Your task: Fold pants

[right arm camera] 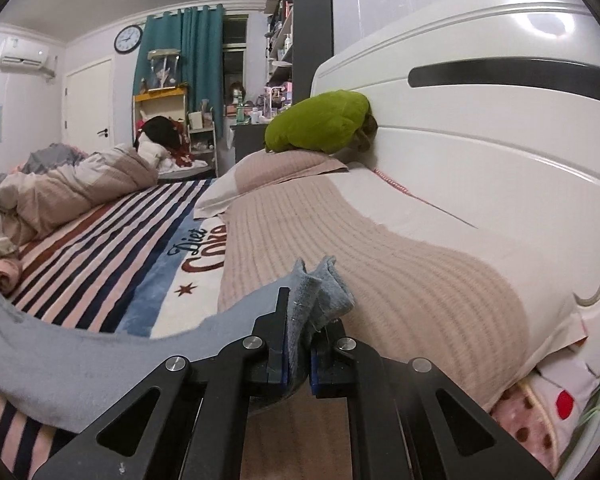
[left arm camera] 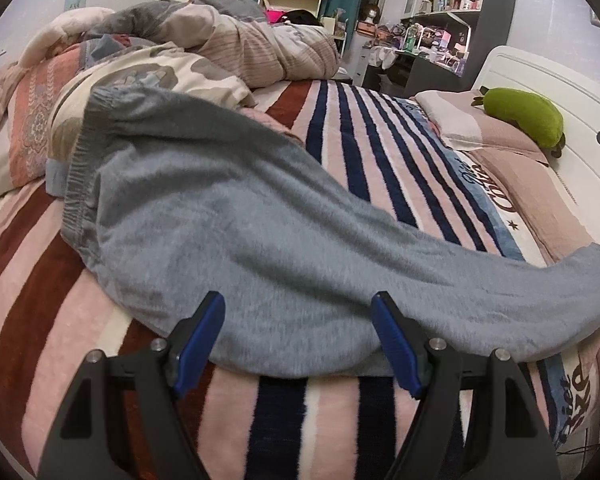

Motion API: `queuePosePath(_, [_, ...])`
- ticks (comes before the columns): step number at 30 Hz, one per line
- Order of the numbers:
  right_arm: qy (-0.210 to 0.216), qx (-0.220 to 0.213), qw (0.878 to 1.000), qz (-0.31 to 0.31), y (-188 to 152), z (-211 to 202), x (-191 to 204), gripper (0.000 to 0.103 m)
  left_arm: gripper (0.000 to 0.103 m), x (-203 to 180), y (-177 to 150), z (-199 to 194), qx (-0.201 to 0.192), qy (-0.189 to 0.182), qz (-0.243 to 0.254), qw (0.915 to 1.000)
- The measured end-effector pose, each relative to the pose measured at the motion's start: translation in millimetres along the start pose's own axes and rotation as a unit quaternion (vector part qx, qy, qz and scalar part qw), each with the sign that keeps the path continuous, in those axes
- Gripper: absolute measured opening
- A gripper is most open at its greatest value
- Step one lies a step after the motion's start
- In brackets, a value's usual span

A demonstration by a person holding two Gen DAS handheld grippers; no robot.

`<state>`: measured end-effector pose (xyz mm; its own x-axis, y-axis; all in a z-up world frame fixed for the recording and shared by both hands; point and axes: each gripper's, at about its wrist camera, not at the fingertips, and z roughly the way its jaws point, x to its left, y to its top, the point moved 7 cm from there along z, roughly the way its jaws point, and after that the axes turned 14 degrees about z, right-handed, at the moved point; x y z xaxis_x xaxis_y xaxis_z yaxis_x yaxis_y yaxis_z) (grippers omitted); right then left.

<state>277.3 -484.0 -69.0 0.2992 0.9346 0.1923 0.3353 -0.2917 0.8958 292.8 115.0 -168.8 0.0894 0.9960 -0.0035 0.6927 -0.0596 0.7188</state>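
Grey sweatpants (left arm camera: 236, 224) lie across the striped blanket (left arm camera: 364, 148), waistband at the left and legs running off to the right. My left gripper (left arm camera: 298, 340) is open, its blue pads (left arm camera: 198, 344) on either side of the pants' near edge, not closed on it. My right gripper (right arm camera: 298, 344) is shut on the leg cuffs of the pants (right arm camera: 316, 296) and holds them lifted just above the bed, next to the beige pillow (right arm camera: 380, 256). The leg hangs from it down to the left (right arm camera: 80, 364).
A crumpled duvet (left arm camera: 228, 40) and patterned pillows (left arm camera: 32, 128) lie behind the waistband. A green plush toy (left arm camera: 528, 116) rests on a pillow against the white headboard (right arm camera: 480, 128). Shelves and a desk (left arm camera: 440, 32) stand beyond the bed.
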Motion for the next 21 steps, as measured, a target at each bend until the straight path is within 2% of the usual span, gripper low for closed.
queuePosePath(12, [-0.058, 0.007, 0.998, -0.002, 25.1, -25.4, -53.5, 0.001, 0.072, -37.6, 3.7, 4.6, 0.002, -0.047, 0.026, 0.9985])
queuePosePath(14, [-0.065, 0.023, 0.998, -0.005, 20.4, -24.3, -58.5, 0.001, 0.072, -44.7, 4.0, 8.2, 0.007, -0.058, 0.033, 0.9978])
queuePosePath(16, [-0.067, 0.061, 0.996, -0.009, 8.9, -18.0, -61.2, 0.002, 0.072, -51.7, 5.6, 12.1, 0.01, -0.061, 0.044, 0.9971])
queuePosePath(18, [-0.072, 0.082, 0.994, -0.007, 1.4, -16.2, -61.6, 0.016, 0.072, -58.8, 8.9, 15.7, 0.011, -0.064, 0.056, 0.9963])
queuePosePath(19, [-0.079, 0.078, 0.994, -0.011, 1.9, -19.2, -60.3, 0.035, 0.072, -63.8, 13.1, 17.7, 0.009, -0.069, 0.062, 0.9957])
queuePosePath(20, [-0.082, 0.067, 0.994, -0.017, 4.9, -22.7, -57.3, 0.049, 0.072, -67.6, 16.1, 18.8, 0.007, -0.074, 0.067, 0.995])
queuePosePath(21, [-0.085, 0.052, 0.995, -0.027, 10.6, -28.0, -52.8, 0.052, 0.072, -73.1, 20.6, 20.9, 0.006, -0.081, 0.076, 0.9938])
